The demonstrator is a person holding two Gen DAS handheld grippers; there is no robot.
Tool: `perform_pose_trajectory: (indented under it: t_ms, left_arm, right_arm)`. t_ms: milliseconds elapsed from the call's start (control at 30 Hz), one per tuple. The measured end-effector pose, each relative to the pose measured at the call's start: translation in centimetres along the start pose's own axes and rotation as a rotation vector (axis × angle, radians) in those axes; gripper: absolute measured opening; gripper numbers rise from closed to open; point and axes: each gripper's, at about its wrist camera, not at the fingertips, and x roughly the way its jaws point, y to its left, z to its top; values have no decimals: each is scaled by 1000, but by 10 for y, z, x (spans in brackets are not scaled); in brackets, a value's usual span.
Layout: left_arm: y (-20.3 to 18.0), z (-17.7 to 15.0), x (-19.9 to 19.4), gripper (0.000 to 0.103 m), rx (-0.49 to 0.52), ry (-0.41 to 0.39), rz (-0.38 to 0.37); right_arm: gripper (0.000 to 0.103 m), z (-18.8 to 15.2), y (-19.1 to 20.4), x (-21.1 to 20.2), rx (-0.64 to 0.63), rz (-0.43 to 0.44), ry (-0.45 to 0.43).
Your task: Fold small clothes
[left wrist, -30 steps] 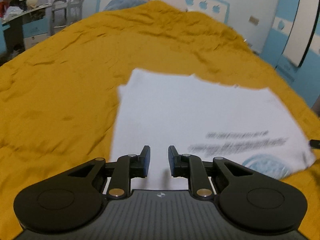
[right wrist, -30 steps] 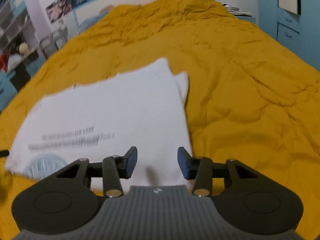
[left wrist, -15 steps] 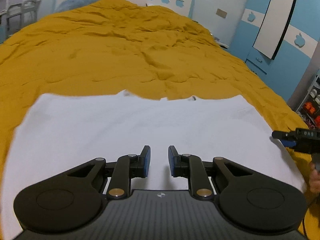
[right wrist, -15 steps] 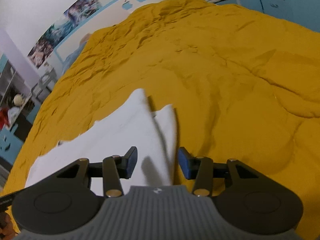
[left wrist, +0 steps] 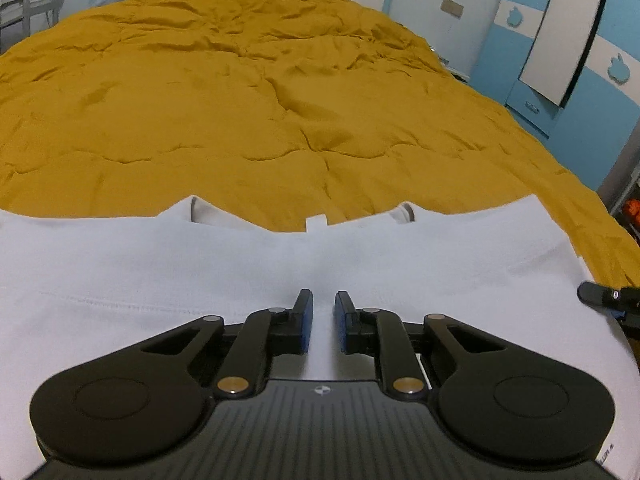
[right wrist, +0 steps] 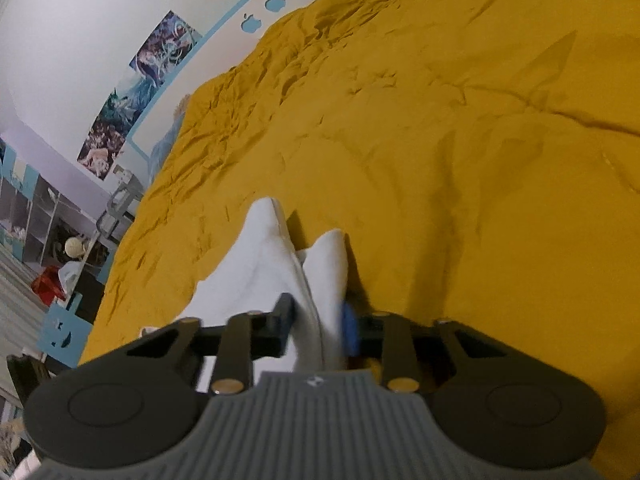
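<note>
A white T-shirt [left wrist: 200, 272] lies spread flat on the mustard-yellow bedspread [left wrist: 260, 100], its collar [left wrist: 316, 222] at the far edge. My left gripper [left wrist: 320, 304] is low over the shirt's middle. Its jaws are closing and stand a narrow gap apart, with flat cloth showing below them and nothing pinched. In the right wrist view the shirt's side edge [right wrist: 280, 264] rises in a bunched ridge between the fingers of my right gripper [right wrist: 318, 320]. Its jaws are closing, and both pads press on the cloth. The right gripper's tip [left wrist: 600, 294] shows at the shirt's right edge.
The bedspread [right wrist: 440, 140] stretches far beyond the shirt. A blue wardrobe [left wrist: 580, 60] stands at the right of the bed. Shelves and a chair [right wrist: 116, 208] stand along the wall at the left.
Both grippers came down and forward to the shirt. The right gripper rolled and closed from a wide gap onto the shirt's side edge. The left gripper's gap stayed narrow.
</note>
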Motion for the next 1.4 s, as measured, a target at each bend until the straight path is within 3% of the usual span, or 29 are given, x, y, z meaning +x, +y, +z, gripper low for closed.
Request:
perform_pose_trajectory:
  t_ms: [200, 333, 633, 800, 1100, 1400]
  left_arm:
    - [-4, 6, -48, 19, 84, -49, -6]
    - [10, 12, -97, 19, 106, -82, 50]
    - [73, 17, -227, 19, 74, -162, 197]
    - [107, 5, -271, 19, 17, -161, 206]
    - [164, -41, -237, 19, -212, -83, 158]
    - [201, -67, -207, 19, -334, -44, 130]
  right_arm:
    - [5, 3, 25, -11, -63, -14, -15]
    - [4, 10, 67, -23, -103, -12, 4]
    - [3, -3, 198, -28, -107, 92, 26]
    - [3, -37, 283, -8, -162, 126, 69]
    - [3, -123, 403, 56, -305, 87, 134]
    - [3, -193, 431, 126, -401, 42, 232]
